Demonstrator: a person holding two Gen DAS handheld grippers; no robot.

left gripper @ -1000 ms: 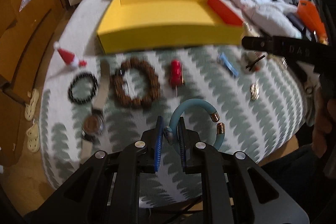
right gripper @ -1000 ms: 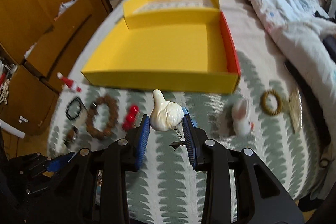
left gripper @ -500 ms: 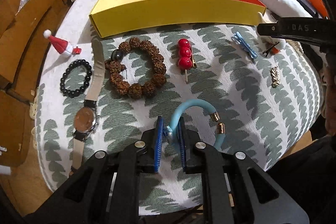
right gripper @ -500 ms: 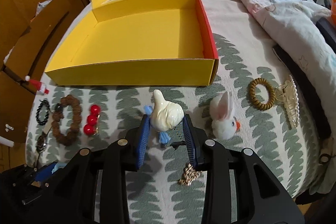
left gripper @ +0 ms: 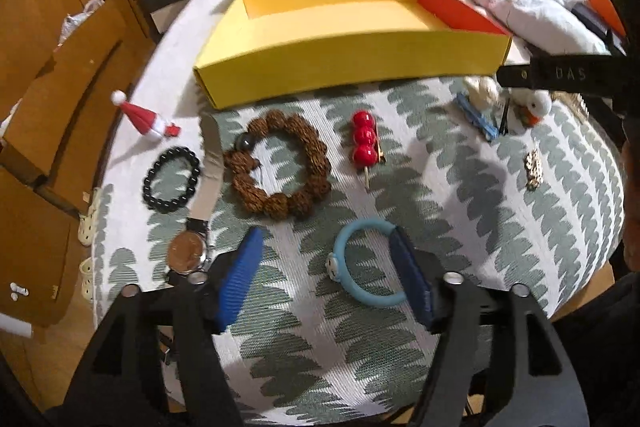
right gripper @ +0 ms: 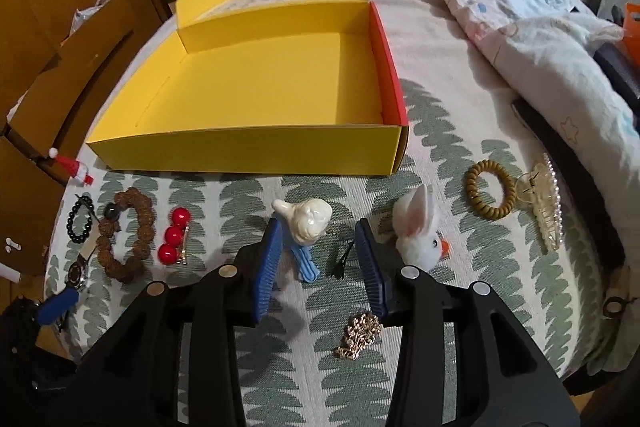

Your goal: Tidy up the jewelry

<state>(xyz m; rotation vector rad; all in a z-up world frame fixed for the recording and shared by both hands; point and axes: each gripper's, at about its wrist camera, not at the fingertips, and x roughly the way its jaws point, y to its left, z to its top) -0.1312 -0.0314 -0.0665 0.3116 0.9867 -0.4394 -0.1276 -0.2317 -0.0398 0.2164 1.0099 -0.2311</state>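
The left gripper (left gripper: 326,275) is seen with its jaws spread wide over the patterned bed cover (left gripper: 460,211); a blue bangle (left gripper: 366,263) lies flat between them, its far side against or just under the right pad, and is not gripped. The right gripper (right gripper: 318,263) is likewise wide open, with a white clip (right gripper: 306,223) resting on the cover between the jaws, beside the left pad and partly over a blue hairpin (right gripper: 304,265).

Only in the left wrist view are the watch (left gripper: 188,251), the full black bead bracelet (left gripper: 171,179) and the brown bead bracelet (left gripper: 276,165) shown clearly, with the red bead pin (left gripper: 364,143) just to their right. A Santa hat clip (left gripper: 146,115) lies at the cover's left edge. Only in the right wrist view are the coil hair tie (right gripper: 490,195) and the pearl claw clip (right gripper: 542,207) shown, touching each other, with a rabbit clip (right gripper: 418,233) near the right pad. A gold chain piece (right gripper: 358,335) is seen below the jaws; what is probably a black hairpin (right gripper: 342,259) lies between them.

The yellow box (right gripper: 248,151) is open on the bed beyond the jewelry. Its large compartment is shown bare inside in the right wrist view; the interior of the narrow rear compartment is mostly hidden.
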